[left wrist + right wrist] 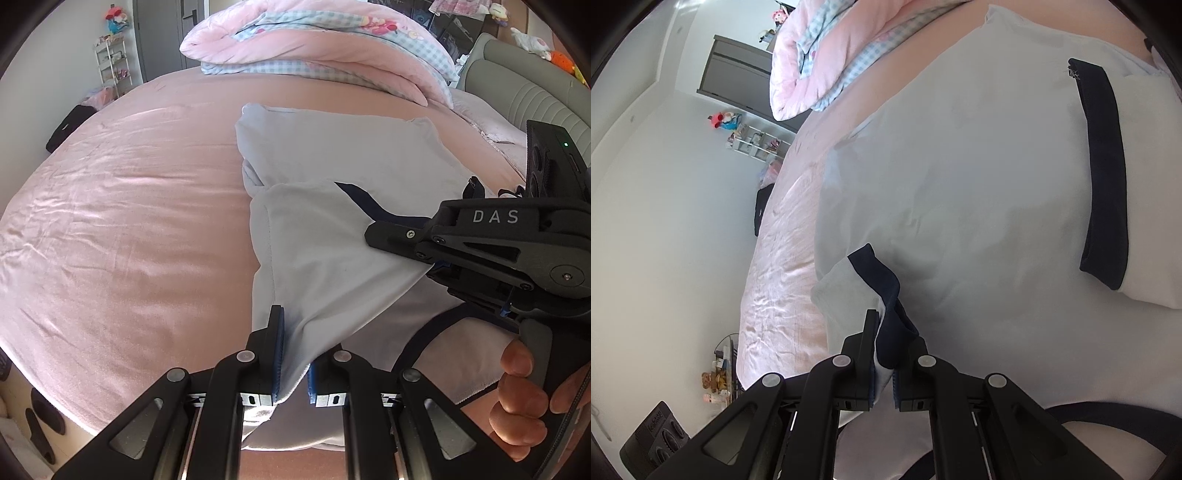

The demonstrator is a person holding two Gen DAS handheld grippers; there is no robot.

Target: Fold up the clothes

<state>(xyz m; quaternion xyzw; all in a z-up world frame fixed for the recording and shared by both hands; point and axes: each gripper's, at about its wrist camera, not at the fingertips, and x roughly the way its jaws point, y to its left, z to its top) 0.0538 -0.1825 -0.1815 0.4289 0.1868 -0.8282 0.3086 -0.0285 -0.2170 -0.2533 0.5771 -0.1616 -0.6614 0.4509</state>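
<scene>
2 grippers [291, 363] [884, 373], 1 shirt [332, 251]

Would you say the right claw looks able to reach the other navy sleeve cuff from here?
Probably not yet: the right claw is shut on one navy cuff; the other cuff lies unobstructed across the shirt.

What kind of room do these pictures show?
Most likely a bedroom, perhaps a child's: a wide bed with a pink sheet, a folded pink and blue checked quilt, a grey padded headboard, and soft toys on top of a white shelf rack.
</scene>
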